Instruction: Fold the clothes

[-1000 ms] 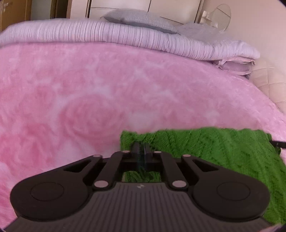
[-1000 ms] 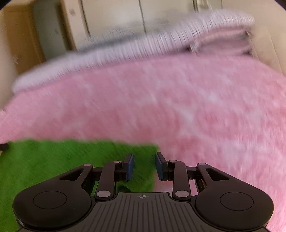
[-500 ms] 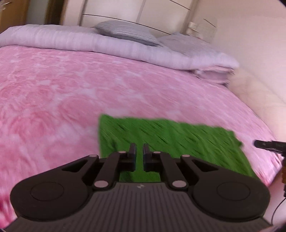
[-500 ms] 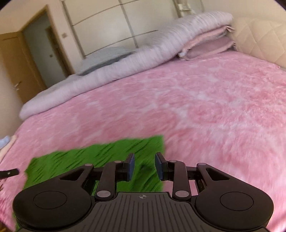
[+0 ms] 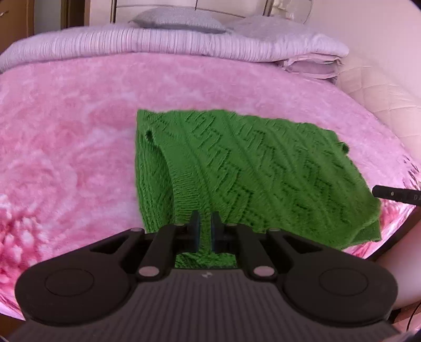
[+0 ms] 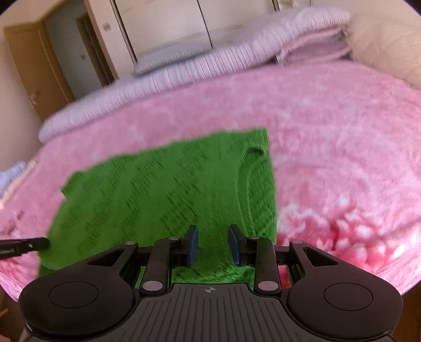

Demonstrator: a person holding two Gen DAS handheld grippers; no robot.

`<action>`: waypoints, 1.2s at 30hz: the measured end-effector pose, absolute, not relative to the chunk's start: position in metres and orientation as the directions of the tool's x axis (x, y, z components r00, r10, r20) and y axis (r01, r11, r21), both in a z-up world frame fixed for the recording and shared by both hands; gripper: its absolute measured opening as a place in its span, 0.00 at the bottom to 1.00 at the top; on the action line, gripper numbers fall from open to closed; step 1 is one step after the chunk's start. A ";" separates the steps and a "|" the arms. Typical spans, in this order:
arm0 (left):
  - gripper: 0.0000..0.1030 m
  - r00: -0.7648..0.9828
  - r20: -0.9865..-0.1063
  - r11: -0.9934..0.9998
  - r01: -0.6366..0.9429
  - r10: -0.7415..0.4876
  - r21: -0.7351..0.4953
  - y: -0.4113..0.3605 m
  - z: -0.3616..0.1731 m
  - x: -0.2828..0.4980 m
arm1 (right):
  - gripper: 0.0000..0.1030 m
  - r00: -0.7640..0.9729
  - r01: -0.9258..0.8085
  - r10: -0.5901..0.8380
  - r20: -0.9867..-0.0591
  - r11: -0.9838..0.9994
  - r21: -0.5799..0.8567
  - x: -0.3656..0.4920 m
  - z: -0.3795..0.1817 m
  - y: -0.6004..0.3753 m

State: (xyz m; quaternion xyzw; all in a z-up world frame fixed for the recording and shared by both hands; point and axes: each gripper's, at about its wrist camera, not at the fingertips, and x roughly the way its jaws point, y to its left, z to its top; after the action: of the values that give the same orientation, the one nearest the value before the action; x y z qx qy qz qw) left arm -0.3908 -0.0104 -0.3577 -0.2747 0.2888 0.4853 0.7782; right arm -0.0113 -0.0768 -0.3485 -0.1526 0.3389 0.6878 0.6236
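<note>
A green cable-knit sweater (image 5: 250,168) lies folded in a rough rectangle on the pink fleece blanket (image 5: 65,147); one layer overlaps another along its left side. My left gripper (image 5: 205,229) hovers over the sweater's near edge, its blue-padded fingers a narrow gap apart with nothing pinched between them. In the right wrist view the sweater (image 6: 163,194) is motion-blurred. My right gripper (image 6: 212,246) stands open above its near right part, holding nothing. The tip of each gripper shows at the edge of the other's view.
A rolled lilac duvet (image 5: 184,42) and grey pillows (image 5: 179,18) lie across the far end of the bed. A quilted cream panel (image 5: 381,86) borders the right side. Cupboard doors (image 6: 163,23) and a wooden door (image 6: 29,65) stand behind.
The left gripper, shut on the sweater's edge a second ago, has let go and opened slightly. Both grippers have drawn back, so more of the folded sweater shows.
</note>
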 end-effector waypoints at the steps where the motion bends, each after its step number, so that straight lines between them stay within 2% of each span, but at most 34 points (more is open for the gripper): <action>1: 0.05 0.353 -0.726 0.376 -0.916 0.591 -0.139 -0.012 -0.360 -0.389 | 0.29 -0.173 -0.962 0.757 -0.631 0.006 0.272 -0.013 -0.347 -0.081; 5: 0.06 0.321 -0.755 0.391 -0.916 0.572 -0.093 -0.017 -0.375 -0.381 | 0.29 -0.122 -0.975 0.709 -0.694 0.046 0.218 -0.022 -0.370 -0.083; 9: 0.06 0.312 -0.738 0.400 -0.914 0.598 -0.062 -0.029 -0.352 -0.378 | 0.29 -0.066 -0.981 0.723 -0.688 0.079 0.176 -0.035 -0.364 -0.094; 12: 0.17 0.309 -0.731 0.400 -0.915 0.608 -0.053 -0.042 -0.338 -0.378 | 0.29 -0.091 -0.972 0.743 -0.663 0.079 0.223 -0.038 -0.351 -0.108; 13: 0.18 0.308 -0.730 0.400 -0.915 0.610 -0.052 -0.047 -0.334 -0.378 | 0.29 -0.091 -0.970 0.745 -0.660 0.085 0.229 -0.039 -0.347 -0.112; 24: 0.20 0.297 -0.714 0.388 -0.921 0.634 -0.039 -0.095 -0.302 -0.385 | 0.30 -0.084 -0.947 0.745 -0.662 0.147 0.286 -0.053 -0.325 -0.164; 31: 0.27 0.300 -0.686 0.396 -0.918 0.663 -0.018 -0.117 -0.287 -0.380 | 0.30 -0.044 -0.951 0.750 -0.660 0.171 0.258 -0.057 -0.310 -0.185; 36: 0.27 0.295 -0.680 0.408 -0.913 0.671 0.007 -0.128 -0.282 -0.377 | 0.30 -0.052 -0.941 0.762 -0.646 0.178 0.286 -0.056 -0.305 -0.200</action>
State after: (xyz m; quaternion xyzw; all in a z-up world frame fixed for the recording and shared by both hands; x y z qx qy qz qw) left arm -0.3767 -0.1285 -0.2816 -0.1960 0.3083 0.5073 0.7805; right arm -0.0562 -0.2005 -0.3052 -0.1244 0.3614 0.6289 0.6770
